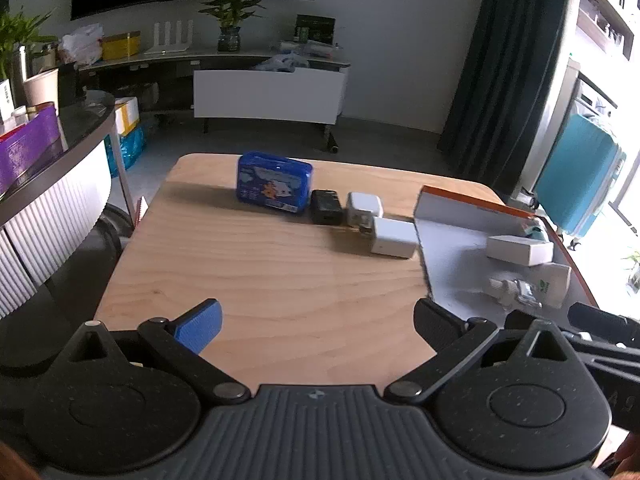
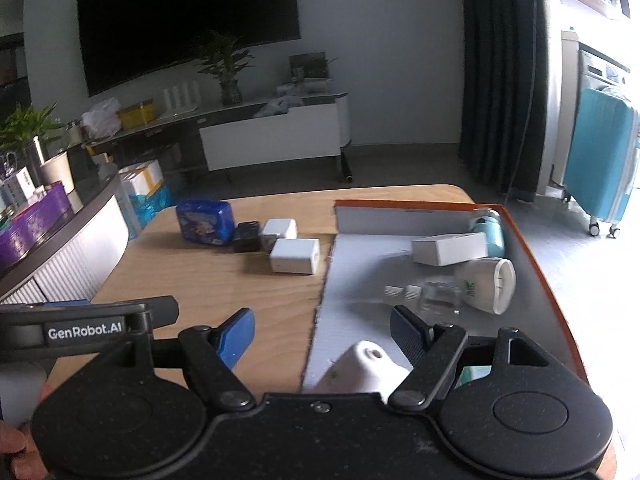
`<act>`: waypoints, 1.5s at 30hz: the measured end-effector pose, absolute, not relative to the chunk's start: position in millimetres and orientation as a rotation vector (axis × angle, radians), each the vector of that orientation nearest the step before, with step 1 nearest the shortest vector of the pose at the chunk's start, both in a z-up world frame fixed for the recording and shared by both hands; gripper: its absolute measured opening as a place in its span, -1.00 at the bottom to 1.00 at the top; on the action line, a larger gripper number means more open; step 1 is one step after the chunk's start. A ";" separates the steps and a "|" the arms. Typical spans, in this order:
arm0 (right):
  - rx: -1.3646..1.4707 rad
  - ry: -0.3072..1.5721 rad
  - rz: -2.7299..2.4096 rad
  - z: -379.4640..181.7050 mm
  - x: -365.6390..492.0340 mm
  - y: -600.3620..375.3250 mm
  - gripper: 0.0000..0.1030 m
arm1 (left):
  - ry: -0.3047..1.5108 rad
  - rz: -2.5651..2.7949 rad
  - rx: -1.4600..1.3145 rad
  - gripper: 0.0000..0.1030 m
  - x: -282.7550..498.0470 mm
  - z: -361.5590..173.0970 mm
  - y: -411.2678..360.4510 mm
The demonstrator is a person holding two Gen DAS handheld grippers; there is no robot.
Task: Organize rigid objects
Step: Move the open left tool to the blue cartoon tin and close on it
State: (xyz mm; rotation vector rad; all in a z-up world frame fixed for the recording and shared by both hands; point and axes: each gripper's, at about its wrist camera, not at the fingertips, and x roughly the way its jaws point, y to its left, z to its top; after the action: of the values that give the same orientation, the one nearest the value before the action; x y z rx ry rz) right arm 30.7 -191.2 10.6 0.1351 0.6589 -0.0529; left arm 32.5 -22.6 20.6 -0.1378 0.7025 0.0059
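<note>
Both tools, left tool (image 1: 316,324) and right tool (image 2: 322,330), hung wide open and empty; next probably fetching the white charger (image 2: 295,256) beside the orange-rimmed tray (image 2: 532,256).

Daylight is admitted from the window (image 1: 628,208) at the far right; that strip is blown out to white in both views. The rest of the room is left dim and bluish, the dark screen (image 2: 188,28) crushed to black. Soft shadows are thrown leftward on the table (image 1: 256,264) from the blue tin (image 1: 274,182) and the white boxes (image 1: 394,237). Mild glare is seen on the white tray floor (image 2: 360,264). Slight motion blur is noted throughout, strongest in the right wrist view. Heavy fisheye bending is seen at the edges, with the corners vignetted. The near tongs are rendered soft.
</note>
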 end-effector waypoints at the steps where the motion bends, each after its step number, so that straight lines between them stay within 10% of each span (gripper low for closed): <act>1: 0.132 0.661 -0.047 10.0 32.2 -189.1 0.72 | 0.703 0.009 -0.142 1.00 33.2 20.4 -20.3; 45: 0.089 0.729 0.022 4.2 150.4 -161.8 0.72 | 0.703 0.109 -0.130 1.00 143.9 25.5 45.2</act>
State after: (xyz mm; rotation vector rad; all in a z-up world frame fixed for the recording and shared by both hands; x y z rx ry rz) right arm 150.4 -161.8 4.2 0.0892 0.7286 0.0216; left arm 143.9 45.2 25.5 -0.1298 0.7033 0.1092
